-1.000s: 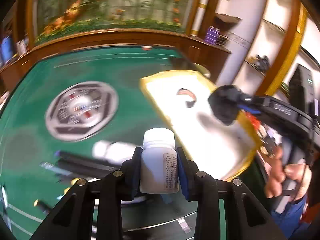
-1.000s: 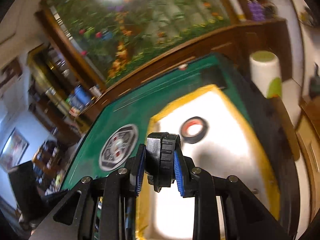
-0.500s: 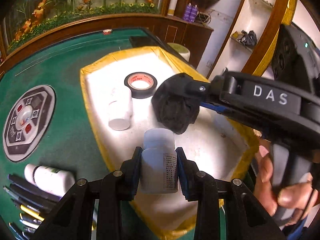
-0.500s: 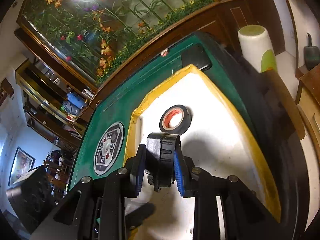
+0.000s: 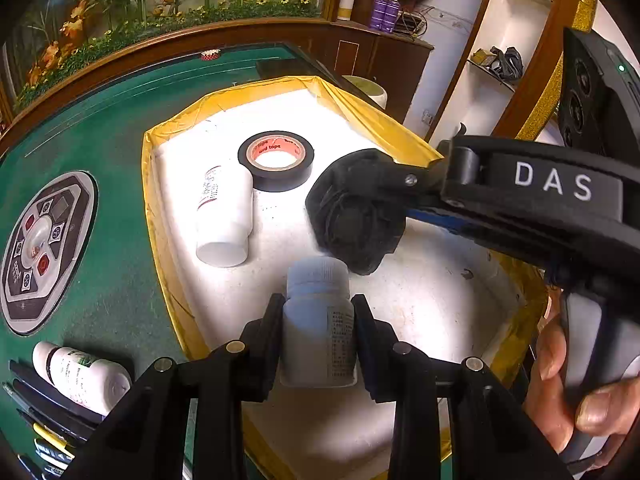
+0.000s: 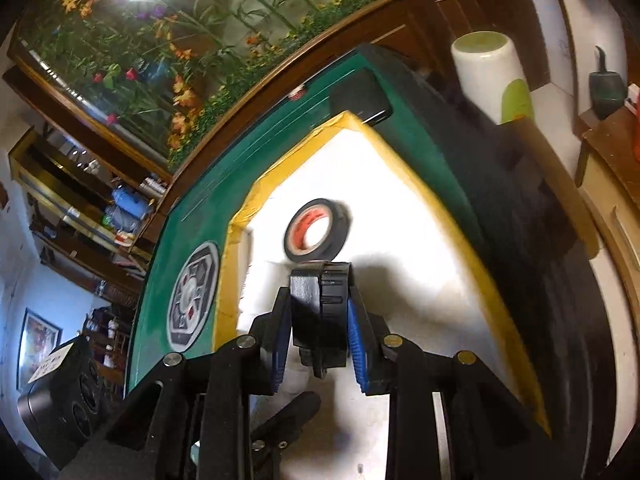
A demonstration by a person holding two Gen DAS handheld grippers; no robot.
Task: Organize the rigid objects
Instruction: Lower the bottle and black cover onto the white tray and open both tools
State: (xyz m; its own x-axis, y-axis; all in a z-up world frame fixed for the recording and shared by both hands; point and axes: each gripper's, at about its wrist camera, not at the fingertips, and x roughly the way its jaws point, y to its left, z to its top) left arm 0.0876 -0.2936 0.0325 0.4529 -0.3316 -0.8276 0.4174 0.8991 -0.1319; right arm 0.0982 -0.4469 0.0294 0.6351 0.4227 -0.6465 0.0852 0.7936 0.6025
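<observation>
Looking like a games/rec room in a home or small clubhouse. An automatic mahjong table w/ green felt surface (image 5: 100, 240) is sitting mid-room, its round dice/control panel (image 5: 38, 240) showing at centre. A wooden rail (image 5: 160, 40) is running round the felt. Behind it a big floral mural (image 6: 160, 40) w/ bamboo & orange flowers is filling the wall. Curved white shelves (image 5: 500, 60) w/ gold trim are holding odds & ends; purple spray cans (image 5: 385, 12) are standing on a dark wood cabinet. In the right wrist view, open shelving (image 6: 100, 208) w/ bottles & a framed picture (image 6: 38, 344) are showing too.
</observation>
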